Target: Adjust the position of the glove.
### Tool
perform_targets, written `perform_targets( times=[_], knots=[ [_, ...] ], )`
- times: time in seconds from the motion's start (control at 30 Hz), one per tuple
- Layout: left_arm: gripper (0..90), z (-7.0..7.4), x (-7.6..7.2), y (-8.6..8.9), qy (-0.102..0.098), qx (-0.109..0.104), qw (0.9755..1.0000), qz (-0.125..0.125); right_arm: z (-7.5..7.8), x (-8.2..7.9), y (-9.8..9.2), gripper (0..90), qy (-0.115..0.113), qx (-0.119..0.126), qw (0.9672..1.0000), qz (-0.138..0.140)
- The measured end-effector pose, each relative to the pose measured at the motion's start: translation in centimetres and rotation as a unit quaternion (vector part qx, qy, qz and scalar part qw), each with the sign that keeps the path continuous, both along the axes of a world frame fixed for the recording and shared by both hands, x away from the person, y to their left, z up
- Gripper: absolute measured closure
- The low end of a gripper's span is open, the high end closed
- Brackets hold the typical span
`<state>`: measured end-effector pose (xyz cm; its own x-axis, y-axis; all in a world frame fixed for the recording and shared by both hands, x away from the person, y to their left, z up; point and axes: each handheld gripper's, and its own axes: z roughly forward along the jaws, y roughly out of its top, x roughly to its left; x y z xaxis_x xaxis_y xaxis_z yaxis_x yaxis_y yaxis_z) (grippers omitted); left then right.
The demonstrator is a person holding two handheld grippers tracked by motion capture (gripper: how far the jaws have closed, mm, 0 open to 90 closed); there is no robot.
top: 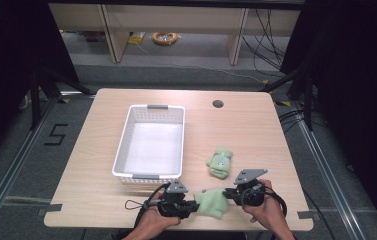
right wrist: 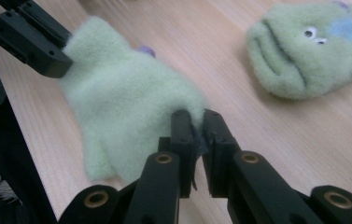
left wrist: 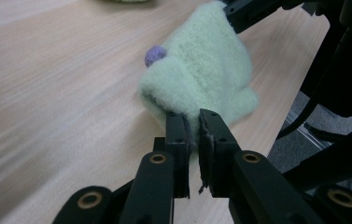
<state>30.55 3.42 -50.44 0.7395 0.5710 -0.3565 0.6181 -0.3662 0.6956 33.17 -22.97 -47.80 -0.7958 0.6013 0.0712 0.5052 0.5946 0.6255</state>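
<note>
At the near edge of the tabletop (top: 101, 150) a pale green fleece mitten (top: 213, 202) is stretched between the two tools. The left gripper (top: 194, 205) comes at it from the left and the right gripper (top: 227, 192) from the right, each held in a hand at the bottom of the high view. Both sets of fingers are drawn in narrow and pinched on the fabric: in the left gripper view the fingers (left wrist: 178, 135) bite the mitten's (left wrist: 201, 70) fuzzy edge, with a small purple bobble (left wrist: 154, 55) showing on its far side; in the right gripper view the fingers (right wrist: 182, 130) clamp the opposite edge of the mitten (right wrist: 127, 107), and the other tool's black tip grips its far corner. I cannot tell whether the mitten rests on the wood or hangs just clear of it.

A second mitten (top: 219, 162), darker green, with a face of little eyes and a blue patch, lies on the tabletop just beyond the held one, apart from it. The right gripper view shows this second mitten (right wrist: 304, 51) lying flat at upper right.

To the left of centre sits a white plastic basket (top: 122, 145) with grey handles, its long side running away from me. A small round hole (top: 218, 104) marks the tabletop near the far edge.
</note>
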Motion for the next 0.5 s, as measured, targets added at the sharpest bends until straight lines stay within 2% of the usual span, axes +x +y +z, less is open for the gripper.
perform_targets(
  times=[0.03, 0.07, 0.1, 0.13, 0.17, 0.2, 0.23, 0.27, 0.3, 0.33, 0.4, 0.43, 0.5],
  knots=[
    [81.5, -0.2, 0.1, 0.1, 0.001, 0.005, 1.0000, -0.001, -0.1, 0.0, 0.1, 84.4, 0.004, -0.005, 1.0000, -0.003],
    [81.2, -0.4, 0.1, 0.1, 0.003, 0.007, 1.0000, 0.002, -0.4, 0.3, 0.1, 84.3, -0.007, -0.006, 1.0000, 0.000],
    [80.0, -0.5, 0.0, 0.1, 0.007, 0.009, 0.9999, 0.011, -0.6, 0.5, 0.2, 84.2, -0.004, -0.014, 0.9999, 0.004],
    [80.0, -0.7, 0.2, 0.1, 0.006, 0.012, 0.9999, 0.003, -0.6, 0.5, 0.2, 84.2, -0.004, -0.014, 0.9999, 0.004],
    [79.1, -0.8, 0.1, 0.1, 0.005, 0.014, 0.9999, 0.006, -0.9, 0.5, 0.3, 84.0, -0.002, -0.012, 0.9999, -0.004],
    [78.3, -0.7, 0.2, 0.1, 0.004, 0.016, 0.9999, 0.004, -1.1, 0.4, 0.4, 83.7, -0.001, -0.018, 0.9998, -0.008],
    [77.0, -0.7, 0.2, 0.1, 0.002, 0.015, 0.9999, 0.003, -1.1, 0.4, 0.3, 83.3, 0.010, -0.028, 0.9995, -0.010],
    [75.2, -0.6, 0.2, 0.2, 0.005, 0.013, 0.9999, 0.003, -1.3, 0.5, 0.4, 82.4, 0.008, -0.021, 0.9997, -0.007],
    [72.8, -0.6, 0.2, 0.3, 0.002, 0.012, 0.9999, 0.005, -1.3, 0.5, 0.4, 80.6, 0.008, -0.017, 0.9998, -0.010],
    [71.0, -0.4, 0.2, 0.4, 0.003, 0.012, 0.9999, 0.009, -1.2, 0.7, 0.2, 78.9, 0.005, -0.021, 0.9998, 0.000],
    [66.9, -0.2, 0.2, 0.6, 0.006, 0.007, 0.9999, 0.010, -1.0, 0.7, 0.0, 71.1, 0.004, -0.018, 0.9998, -0.003],
    [65.0, -0.1, 0.2, 0.8, 0.003, 0.007, 0.9999, 0.014, -1.0, 0.7, 0.0, 67.9, 0.000, -0.013, 0.9998, -0.016],
    [59.3, 0.2, 0.2, 1.1, 0.002, 0.006, 0.9998, 0.019, -0.3, 0.8, -0.6, 62.6, -0.006, -0.008, 0.9997, -0.021]
  ],
)
